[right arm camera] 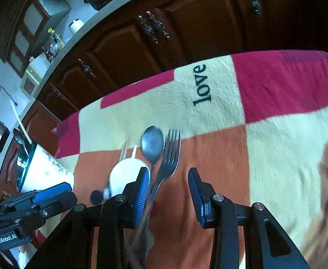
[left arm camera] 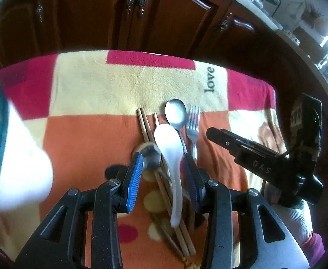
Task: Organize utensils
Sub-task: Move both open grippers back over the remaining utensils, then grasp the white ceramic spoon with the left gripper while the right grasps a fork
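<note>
On the patchwork blanket (left arm camera: 96,85) lie wooden chopsticks (left arm camera: 145,123), a white ceramic spoon (left arm camera: 171,157), a metal spoon (left arm camera: 175,112) and a metal fork (left arm camera: 193,123), side by side. My left gripper (left arm camera: 162,174) is open, its blue pads astride the white spoon's handle and a blurred second metal spoon (left arm camera: 150,154). My right gripper (right arm camera: 168,192) is open just right of the fork (right arm camera: 168,159); its left pad (right arm camera: 142,195) is beside the fork handle. The metal spoon (right arm camera: 152,145) and white spoon (right arm camera: 123,174) also show in the right wrist view.
A white cup with a glass rim (right arm camera: 40,170) stands at the left of the blanket, also seen in the left wrist view (left arm camera: 18,161). Dark wooden cabinets (left arm camera: 141,15) rise behind the blanket's far edge. The other gripper shows in each view (left arm camera: 265,159) (right arm camera: 29,213).
</note>
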The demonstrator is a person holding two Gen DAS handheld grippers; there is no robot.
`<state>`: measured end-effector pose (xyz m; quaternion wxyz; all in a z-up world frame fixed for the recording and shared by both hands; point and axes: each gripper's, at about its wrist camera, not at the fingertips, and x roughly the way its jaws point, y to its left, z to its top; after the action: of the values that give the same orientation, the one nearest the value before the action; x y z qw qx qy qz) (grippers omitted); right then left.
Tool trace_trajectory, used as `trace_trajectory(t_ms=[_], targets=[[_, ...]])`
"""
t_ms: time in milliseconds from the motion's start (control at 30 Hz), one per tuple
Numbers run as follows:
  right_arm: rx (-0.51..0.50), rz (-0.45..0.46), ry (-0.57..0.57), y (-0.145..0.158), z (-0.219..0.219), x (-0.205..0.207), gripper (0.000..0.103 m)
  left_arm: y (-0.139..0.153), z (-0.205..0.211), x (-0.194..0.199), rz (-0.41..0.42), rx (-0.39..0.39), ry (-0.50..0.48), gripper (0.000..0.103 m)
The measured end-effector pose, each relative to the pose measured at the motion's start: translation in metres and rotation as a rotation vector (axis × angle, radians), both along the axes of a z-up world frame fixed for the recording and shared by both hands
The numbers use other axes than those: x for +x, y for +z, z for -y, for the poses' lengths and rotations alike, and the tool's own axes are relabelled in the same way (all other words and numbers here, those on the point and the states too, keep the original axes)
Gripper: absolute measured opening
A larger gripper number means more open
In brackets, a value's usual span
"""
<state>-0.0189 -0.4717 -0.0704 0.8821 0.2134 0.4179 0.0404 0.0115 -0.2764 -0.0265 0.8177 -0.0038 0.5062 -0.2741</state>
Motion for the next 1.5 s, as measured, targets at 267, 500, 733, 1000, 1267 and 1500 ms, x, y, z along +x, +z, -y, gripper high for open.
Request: trace_trajectory(t_ms=[267, 500, 733, 1000, 1267, 1500], targets=[[0.035, 0.017, 0.065, -0.021, 0.017, 0.028, 0.036, -0.025, 0.021, 0.034, -0.045, 0.001, 0.004, 0.037], [0.038, 0.040, 0.130, -0.024, 0.017, 0.046, 0.032, -0.040, 0.037, 0.047, -0.053, 0.019, -0.028, 0.037], [0.022, 0.045, 0.107, -0.020, 0.013, 0.041, 0.004, -0.043, 0.043, 0.045, -0.030, 0.071, -0.046, 0.007], [-0.002, 0.147, 0.026, 0.021, 0.023, -0.004, 0.002, -0.009, 0.024, 0.023, 0.017, -0.002, -0.028, 0.002], [-0.093, 0.229, 0.014, 0.071, 0.011, -0.048, 0.001, 0.037, 0.001, -0.010, 0.095, -0.057, -0.021, 0.002], [-0.154, 0.285, -0.006, 0.108, 0.002, -0.075, 0.002, 0.069, -0.019, -0.030, 0.158, -0.078, -0.003, 0.002]])
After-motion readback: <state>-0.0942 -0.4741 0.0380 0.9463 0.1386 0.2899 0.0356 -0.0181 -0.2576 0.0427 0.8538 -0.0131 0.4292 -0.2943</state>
